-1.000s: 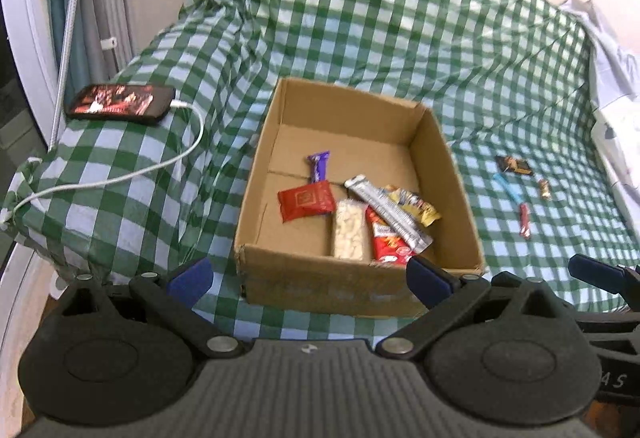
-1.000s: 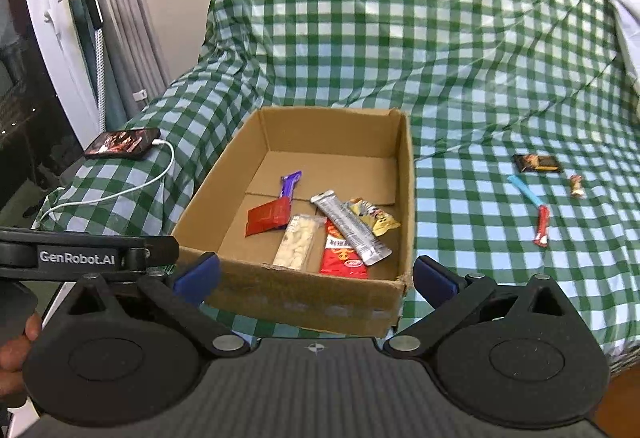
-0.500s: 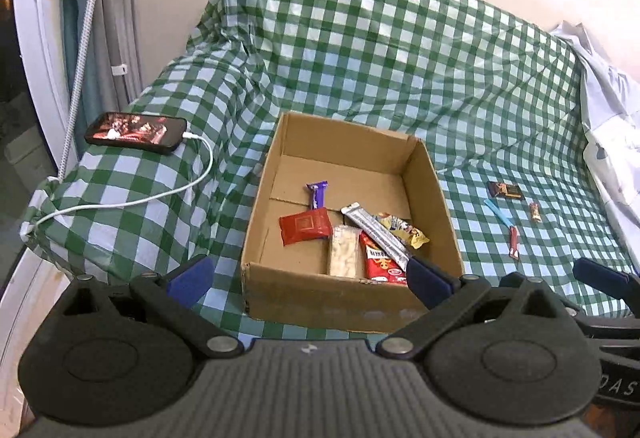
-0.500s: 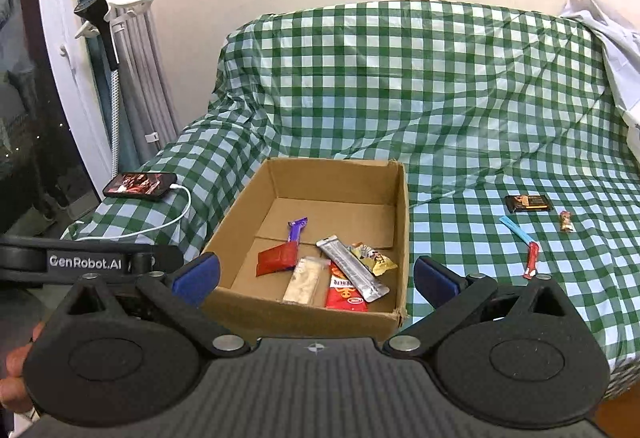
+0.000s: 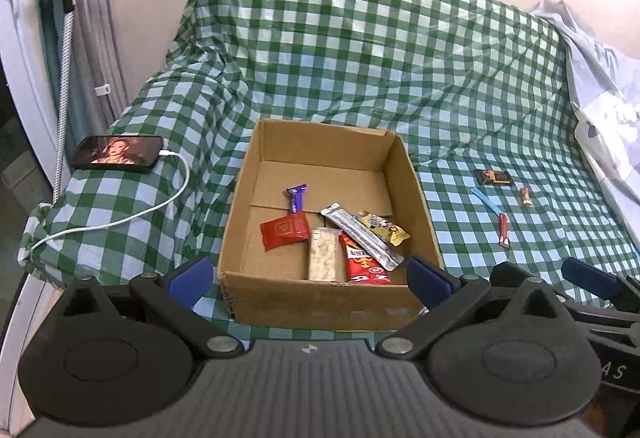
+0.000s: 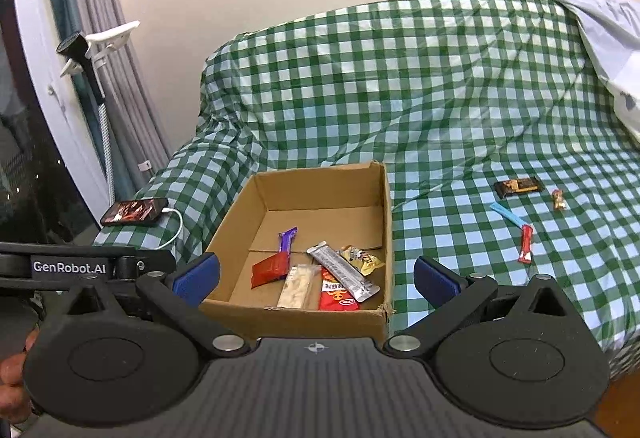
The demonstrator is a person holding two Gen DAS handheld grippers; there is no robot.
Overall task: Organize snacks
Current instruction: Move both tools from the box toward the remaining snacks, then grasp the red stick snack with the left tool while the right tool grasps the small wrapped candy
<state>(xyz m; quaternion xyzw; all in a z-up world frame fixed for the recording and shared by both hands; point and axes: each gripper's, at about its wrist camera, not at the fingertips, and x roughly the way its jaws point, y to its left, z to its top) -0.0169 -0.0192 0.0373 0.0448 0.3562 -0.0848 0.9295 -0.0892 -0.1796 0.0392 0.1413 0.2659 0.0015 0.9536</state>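
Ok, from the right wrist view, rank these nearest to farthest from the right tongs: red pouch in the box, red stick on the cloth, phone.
1. Red pouch, in the box, just ahead and left of the right tongs.
2. Red stick, on the cloth to the right.
3. Phone, far left on the armrest.

Red packet [image 5: 366,265]: near end hidden behind box [image 5: 320,302] wall. Loose snacks: wrapper print too small to read. White cloth [image 6: 608,38]: cut off at right edge.

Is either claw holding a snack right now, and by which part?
No. The left claw and right claw are both open and empty, in front of the cardboard box.
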